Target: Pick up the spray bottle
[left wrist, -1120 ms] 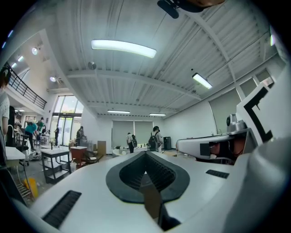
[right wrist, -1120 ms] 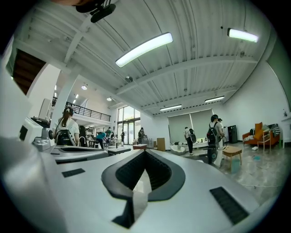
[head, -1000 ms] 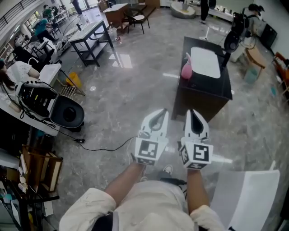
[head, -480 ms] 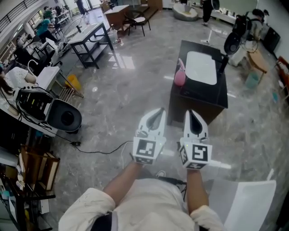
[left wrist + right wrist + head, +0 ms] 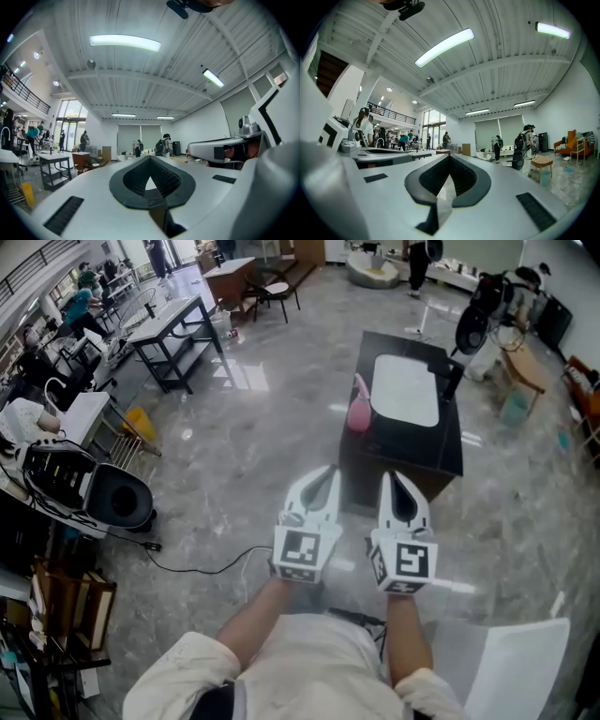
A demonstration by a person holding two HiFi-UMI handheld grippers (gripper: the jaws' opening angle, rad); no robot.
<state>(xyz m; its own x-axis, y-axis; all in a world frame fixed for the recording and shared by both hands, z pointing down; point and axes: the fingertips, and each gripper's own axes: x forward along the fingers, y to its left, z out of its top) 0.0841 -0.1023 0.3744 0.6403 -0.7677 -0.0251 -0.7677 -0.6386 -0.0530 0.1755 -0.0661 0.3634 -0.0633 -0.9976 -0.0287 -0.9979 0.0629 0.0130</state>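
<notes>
So, where is the spray bottle?

Pink spray bottle (image 5: pixel 358 411), upright at the left edge of a black bench (image 5: pixel 441 442), just beside a white tray (image 5: pixel 406 390) lying on the same bench. Seen from the head view, it stands ahead of both grippers and apart from them; neither touches it.

And the grippers?

Two white grippers held side by side over a grey marble floor (image 5: pixel 234 456), both pointing level toward the bench. The left gripper (image 5: pixel 326 479) has its fingers (image 5: pixel 124 180) together, with nothing between them. The right gripper (image 5: pixel 397 482) has its fingers (image 5: pixel 419 180) together too, also empty.

Any writing or labels to read?

The only print I can make out is a black-and-white square marker pattern on the left cube (image 5: pixel 302 554) and on the right cube (image 5: pixel 406 563). Any label on the bottle is too small to read.
</notes>
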